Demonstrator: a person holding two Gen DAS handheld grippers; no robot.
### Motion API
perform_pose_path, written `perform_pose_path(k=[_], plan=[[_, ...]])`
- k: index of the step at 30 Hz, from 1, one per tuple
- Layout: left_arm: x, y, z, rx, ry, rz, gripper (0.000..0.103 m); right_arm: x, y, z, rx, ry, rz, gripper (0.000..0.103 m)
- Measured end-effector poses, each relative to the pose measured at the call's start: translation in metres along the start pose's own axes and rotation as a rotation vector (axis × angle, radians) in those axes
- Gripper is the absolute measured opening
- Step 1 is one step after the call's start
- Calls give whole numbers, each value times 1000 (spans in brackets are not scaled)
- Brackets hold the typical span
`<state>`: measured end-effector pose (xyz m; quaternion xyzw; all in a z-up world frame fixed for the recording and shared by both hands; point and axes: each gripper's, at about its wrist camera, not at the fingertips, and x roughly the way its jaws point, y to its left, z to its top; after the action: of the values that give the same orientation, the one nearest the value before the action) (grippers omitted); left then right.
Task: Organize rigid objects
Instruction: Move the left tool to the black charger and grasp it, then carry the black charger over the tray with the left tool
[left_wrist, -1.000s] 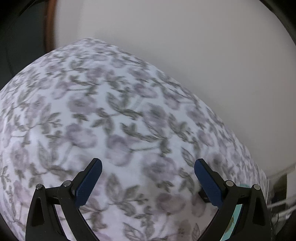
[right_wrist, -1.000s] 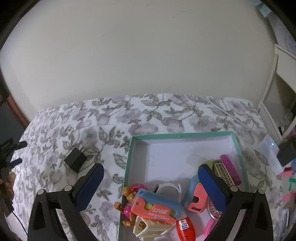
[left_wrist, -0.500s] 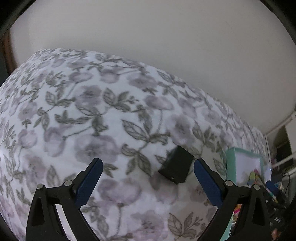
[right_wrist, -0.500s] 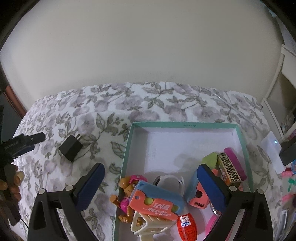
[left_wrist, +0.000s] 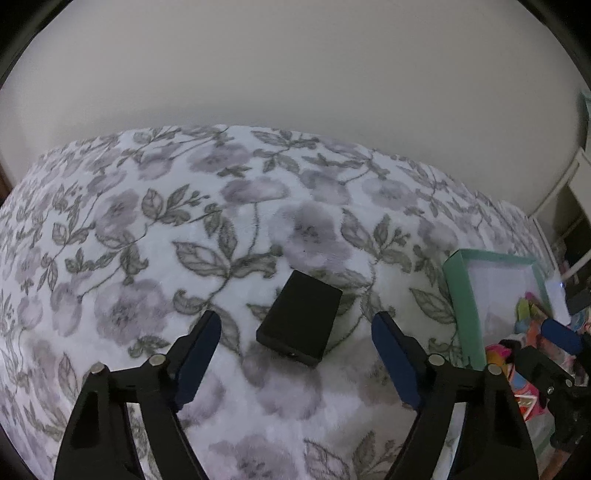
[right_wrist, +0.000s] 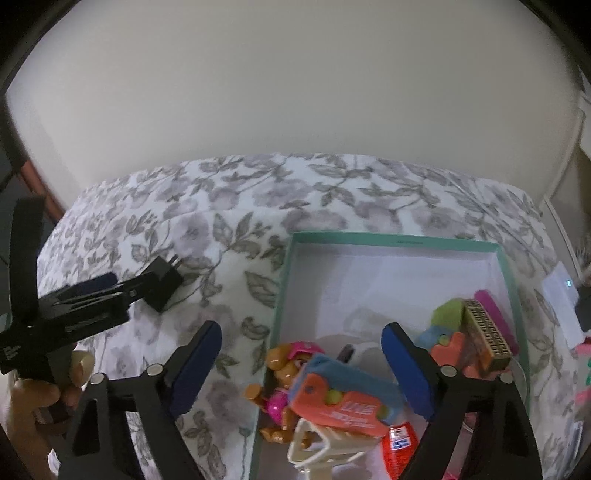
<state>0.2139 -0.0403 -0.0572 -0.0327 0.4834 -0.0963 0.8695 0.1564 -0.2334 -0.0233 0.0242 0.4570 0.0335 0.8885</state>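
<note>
A black plug adapter (left_wrist: 300, 317) lies on the floral blanket (left_wrist: 184, 221). My left gripper (left_wrist: 295, 350) is open and empty, its blue pads on either side of the adapter's near end, not touching it. The adapter also shows in the right wrist view (right_wrist: 162, 282), with the left gripper (right_wrist: 88, 295) reaching it from the left. My right gripper (right_wrist: 301, 365) is open and empty above the near part of a teal-rimmed box (right_wrist: 391, 238). In the box lie a toy dog (right_wrist: 284, 373), an orange-and-blue case (right_wrist: 343, 398) and several other small things.
The box also shows at the right of the left wrist view (left_wrist: 461, 310). A white device with a lit dot (right_wrist: 561, 295) lies right of the box. A plain wall rises behind the bed. A white shelf edge (left_wrist: 569, 177) stands at the far right.
My left gripper has swung right and closed in on the black adapter, which now sits between its pads. My right gripper has drifted slightly over the box.
</note>
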Motion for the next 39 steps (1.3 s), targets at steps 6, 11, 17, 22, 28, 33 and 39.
perform_pose_path(k=[6, 11, 17, 22, 28, 33, 39], plan=[[12, -4, -6, 32, 4, 12, 60, 6, 16, -4, -45, 13, 9, 84], [15, -1, -9, 31, 3, 9, 49, 9, 19, -5, -55, 21, 7, 84], [11, -5, -11, 61, 8, -48, 49, 10, 20, -5, -52, 16, 12, 82], [9, -21, -16, 147, 6, -115, 49, 11, 21, -4, -45, -3, 21, 75], [-5, -30, -14, 150, -14, -218, 49, 11, 10, -3, 18, -19, 46, 65], [-26, -39, -8, 189, -64, -313, 49, 6, 1, -1, 84, -47, 88, 63], [-50, -65, -6, 291, -110, -412, 49, -9, -14, 3, 168, -106, 145, 60]])
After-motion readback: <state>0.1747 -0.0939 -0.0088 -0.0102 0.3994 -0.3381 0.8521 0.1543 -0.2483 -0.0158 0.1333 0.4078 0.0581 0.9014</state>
